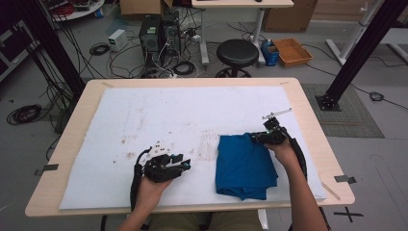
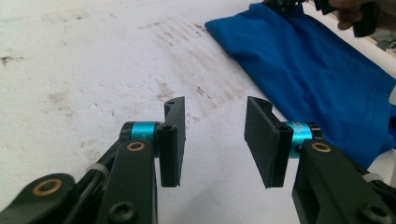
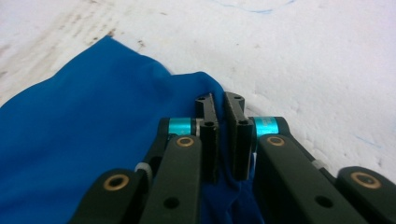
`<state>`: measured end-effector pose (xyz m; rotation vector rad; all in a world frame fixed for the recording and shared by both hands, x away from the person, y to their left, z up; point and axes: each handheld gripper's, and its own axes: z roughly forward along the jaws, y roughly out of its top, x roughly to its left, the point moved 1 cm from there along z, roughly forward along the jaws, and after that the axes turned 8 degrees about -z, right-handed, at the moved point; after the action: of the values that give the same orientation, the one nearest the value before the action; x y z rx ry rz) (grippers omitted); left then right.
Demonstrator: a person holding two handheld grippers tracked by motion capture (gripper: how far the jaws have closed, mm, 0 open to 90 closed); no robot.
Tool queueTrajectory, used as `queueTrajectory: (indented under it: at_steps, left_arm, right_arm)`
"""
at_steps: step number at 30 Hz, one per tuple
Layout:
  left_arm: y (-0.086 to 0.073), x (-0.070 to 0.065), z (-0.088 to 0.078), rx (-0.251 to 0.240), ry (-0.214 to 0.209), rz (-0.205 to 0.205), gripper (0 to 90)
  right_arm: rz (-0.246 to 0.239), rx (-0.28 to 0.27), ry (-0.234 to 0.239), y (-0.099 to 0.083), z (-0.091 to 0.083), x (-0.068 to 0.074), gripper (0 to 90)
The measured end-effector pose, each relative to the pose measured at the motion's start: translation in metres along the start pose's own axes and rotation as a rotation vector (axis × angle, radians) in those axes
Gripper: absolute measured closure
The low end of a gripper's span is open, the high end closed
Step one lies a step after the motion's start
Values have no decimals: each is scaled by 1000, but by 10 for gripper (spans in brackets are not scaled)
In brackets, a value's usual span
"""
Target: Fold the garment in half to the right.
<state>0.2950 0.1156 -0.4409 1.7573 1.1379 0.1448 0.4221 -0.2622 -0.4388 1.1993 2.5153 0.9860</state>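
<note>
A folded blue cloth [image 1: 243, 166] lies on the right half of the white mat [image 1: 168, 115]. My right gripper [image 1: 256, 137] is at the cloth's far edge. In the right gripper view my right gripper [image 3: 219, 106] has its jaws nearly together, with a fold of the blue cloth [image 3: 93, 126] pinched between the pads. My left gripper [image 1: 186, 164] rests on the mat to the left of the cloth and points toward it. In the left gripper view my left gripper [image 2: 215, 135] is open with nothing between the jaws, and the blue cloth [image 2: 317, 79] lies ahead to the right.
The mat is stained with brown marks and covers most of a wooden table [image 1: 310, 120]. Behind the table's far edge stand a black stool [image 1: 237, 52], computer cases [image 1: 159, 33] and loose cables on the floor. Black frame posts [image 1: 356, 53] rise at both sides.
</note>
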Motion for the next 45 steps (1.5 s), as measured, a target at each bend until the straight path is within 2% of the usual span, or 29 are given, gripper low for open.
queueTrajectory:
  at_steps: [1,2,3,4,6,7,9,11,13,16,18,19,20,22,23,27,29,30,31,32,34,35,37,38,40,41,43,45]
  left_arm:
    - [0,0,1,5,-10,-3,583]
    - [-1,-2,1,11,-20,-4,583]
    - [-2,-4,2,18,-29,-5,582]
    - [-3,-7,4,24,-46,-6,578]
    - [-5,-17,7,40,-75,7,568]
    - [-6,-23,9,54,-94,20,557]
    - [-9,-34,15,74,-124,42,540]
    - [-12,-42,21,96,-153,68,527]
    - [-14,-50,28,129,-179,98,512]
    - [-17,-60,42,177,-208,104,503]
    - [-19,-65,51,208,-213,115,485]
    - [-20,-68,54,217,-205,130,478]
    - [-21,-70,56,218,-189,142,480]
    - [-22,-72,57,207,-170,153,496]
    - [-21,-71,56,203,-159,155,497]
    - [-18,-67,47,161,-161,150,497]
    - [-16,-65,43,140,-166,144,496]
    - [-15,-65,42,138,-161,134,490]
    - [-15,-64,41,142,-157,134,488]
    - [-15,-64,43,151,-155,127,481]
    - [-16,-64,46,172,-144,120,465]
    - [-17,-66,48,177,-138,112,456]
    - [-17,-69,52,187,-140,103,454]
    - [-18,-70,54,195,-140,105,450]
    - [-19,-74,59,214,-136,116,451]
    - [-20,-75,59,211,-131,126,451]
    - [-20,-75,58,211,-117,127,486]
    - [-20,-74,57,207,-103,136,558]
  right_arm:
    - [0,-5,-9,0,-4,1,727]
    - [8,-19,-30,0,-10,2,570]
    - [10,-40,-83,-2,-17,2,461]
    - [25,-56,-127,-4,-24,3,409]
    - [42,-93,-168,-13,-40,3,394]
    - [37,-104,-174,-20,-47,6,398]
    - [28,-100,-132,-36,-61,16,480]
    - [-14,-98,-92,-52,-70,30,541]
    - [-52,-102,-37,-73,-78,48,547]
    - [-85,-69,2,-97,-77,67,566]
    - [-124,-24,-15,-104,-73,75,727]
    - [-150,-35,-29,-107,-71,79,824]
    - [-160,-38,-28,-107,-71,80,869]
    - [-179,-25,-43,-106,-73,83,874]
    - [-178,-29,-34,-106,-74,85,874]
    - [-135,-33,71,-108,-86,92,874]
    - [-136,-11,78,-110,-90,95,863]
    - [-129,8,87,-111,-90,95,789]
    - [-120,3,86,-111,-90,94,650]
    - [-109,-14,78,-111,-91,93,594]
    - [-76,-92,4,-109,-96,87,463]
    - [-57,-112,-23,-109,-98,83,452]
    - [11,-135,-95,-108,-98,72,411]
    - [27,-129,-130,-107,-95,67,377]
    - [24,-133,-176,-103,-89,58,361]
    - [42,-148,-186,-100,-84,52,333]
    - [90,-194,-159,-89,-76,39,307]
    - [141,-216,-129,-76,-63,29,262]
